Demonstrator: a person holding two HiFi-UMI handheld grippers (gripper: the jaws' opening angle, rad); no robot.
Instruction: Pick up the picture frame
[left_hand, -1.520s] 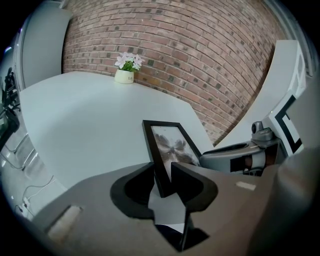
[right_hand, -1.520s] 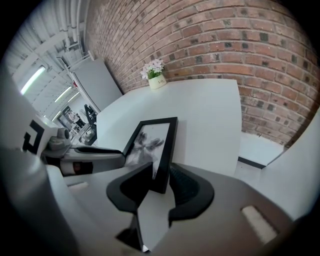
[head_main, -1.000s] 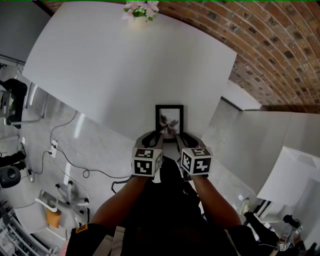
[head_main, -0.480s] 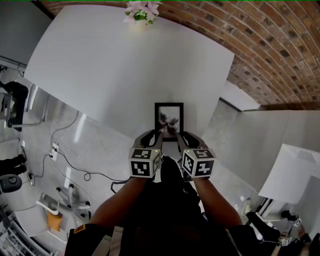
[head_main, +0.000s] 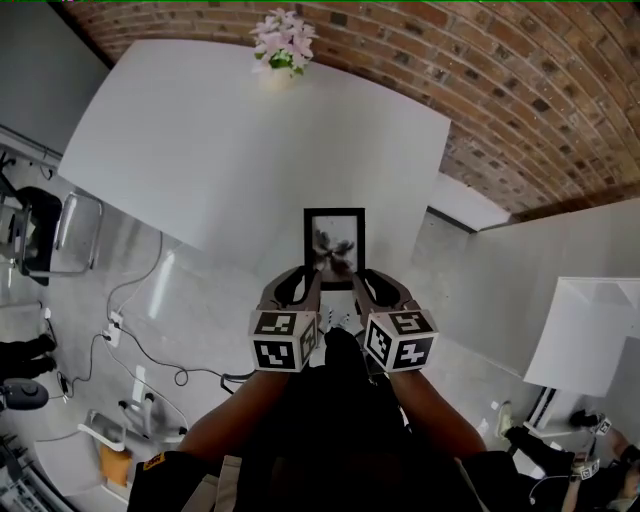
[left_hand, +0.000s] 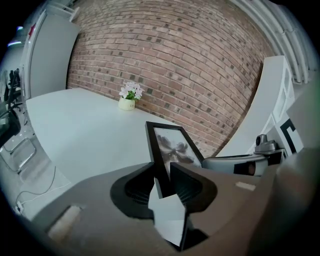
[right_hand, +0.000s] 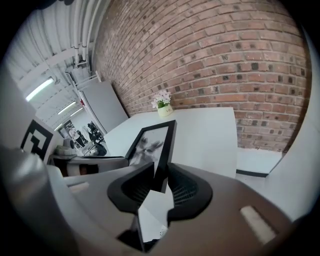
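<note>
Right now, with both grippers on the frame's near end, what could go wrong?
1. The left gripper and right gripper pinch only the picture frame at its near end. The far end sticks out unsupported and could sag or slip free.
2. The left gripper's jaws are closing on the thin border between them, so an uneven squeeze might twist the frame.
3. It hangs near the table front edge, so a drop could reach the floor.

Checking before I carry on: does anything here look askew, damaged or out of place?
Nothing stands out. The picture frame looks intact, held near its lower corners between the left gripper, whose jaws are closing on it, and the right gripper. The flower pot stands upright on the table.
</note>
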